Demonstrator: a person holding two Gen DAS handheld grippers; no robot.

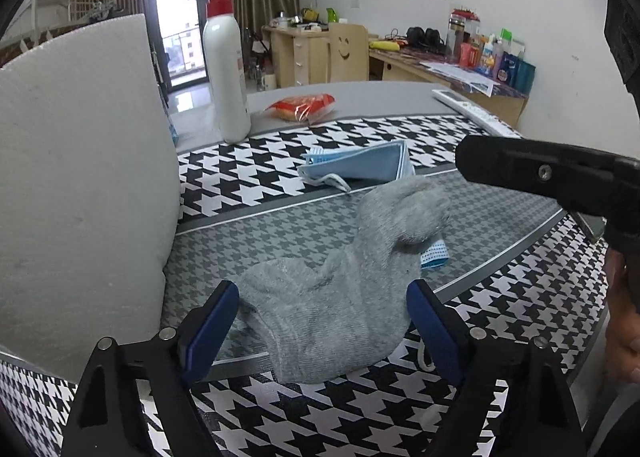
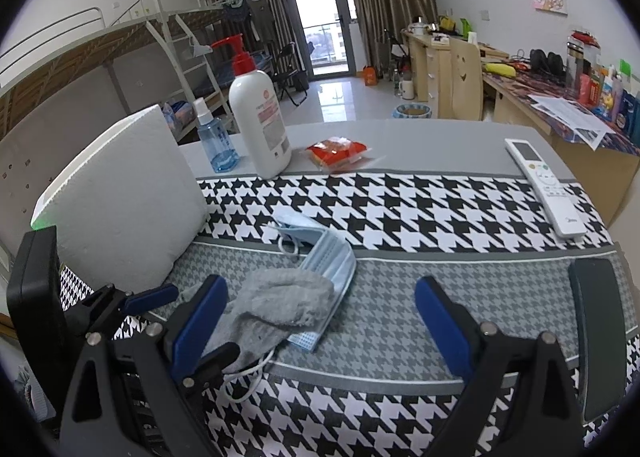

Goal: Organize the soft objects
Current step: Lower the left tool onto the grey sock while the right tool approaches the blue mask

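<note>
Sock [image 1: 340,297] lies between the wide-open left hand-held gripper [image 1: 320,321], long axis toward one o'clock; right hand-held gripper [image 2: 320,321], also wide, empty.

A sock [image 1: 344,297] lies on the counter [image 2: 400,305], its far end draped over a face mask [image 2: 328,261], with a second mask [image 1: 356,165] just behind. A foam block [image 2: 120,201] stands to the left; behind it, a pump bottle [image 2: 260,117], a spray bottle [image 2: 216,141] and a snack packet [image 2: 336,153]. A remote [image 2: 544,185] lies at right.
</note>
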